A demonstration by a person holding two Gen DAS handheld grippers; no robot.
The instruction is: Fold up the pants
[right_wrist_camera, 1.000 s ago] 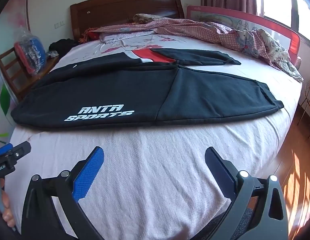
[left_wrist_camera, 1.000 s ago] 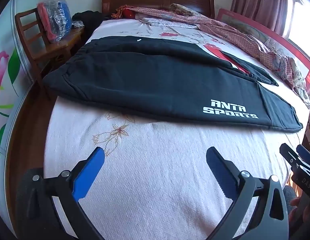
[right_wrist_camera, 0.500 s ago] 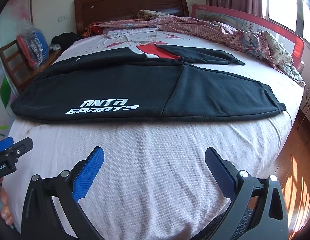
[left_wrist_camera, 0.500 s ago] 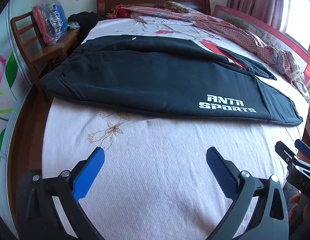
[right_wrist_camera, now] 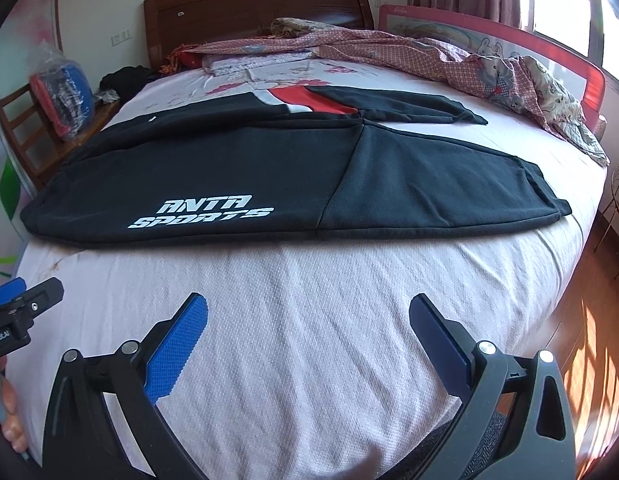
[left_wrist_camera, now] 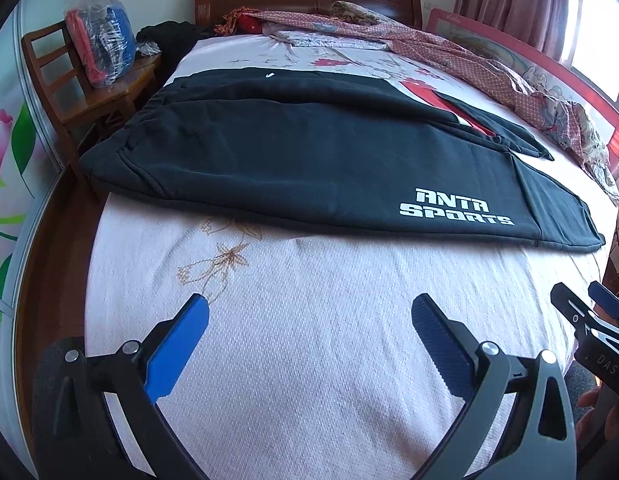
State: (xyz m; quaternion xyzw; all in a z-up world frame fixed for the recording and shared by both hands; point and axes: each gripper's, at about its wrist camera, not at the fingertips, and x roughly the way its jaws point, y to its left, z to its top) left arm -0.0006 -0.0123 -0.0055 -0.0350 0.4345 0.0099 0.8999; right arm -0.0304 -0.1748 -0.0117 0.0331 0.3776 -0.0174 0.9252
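Black pants point(left_wrist_camera: 293, 160) lie flat across the bed point(left_wrist_camera: 309, 340), waistband point(left_wrist_camera: 121, 152) at the left edge near the wooden chair point(left_wrist_camera: 89, 92), cuffs point(right_wrist_camera: 545, 196) toward the right side. Near leg on top, "ANTA SPORTS" print point(right_wrist_camera: 201, 211) facing up; far leg splays off behind, a red panel point(right_wrist_camera: 305, 100) showing.

Left gripper point(left_wrist_camera: 309, 320) — jaws wide apart, nothing between them, hovering over bare sheet, well short of the near hem. Right gripper point(right_wrist_camera: 307, 320) likewise spread and empty; each tool's tip shows at the edge of the other's view.

Step in hand, as I read it: approach for first grasp. Do it well by going L to the waistband corner, R to the cuff end, pinching both layers at the edge, not mid-panel. Lift low and carry evenly so the fleece doesn't drag or bunch. Far leg prob. needs aligning first — can't tell whether it's fully separate from the garment under it.

Materials: pants thick, matte, fleecy knit w/ ribbed elastic waist; soft, should hold a crease poorly. Sheet is pale pink, waffle-textured, floral embroidery point(left_wrist_camera: 217, 260), some grip. Crumpled patterned quilt point(right_wrist_camera: 449, 52) along the far rail.
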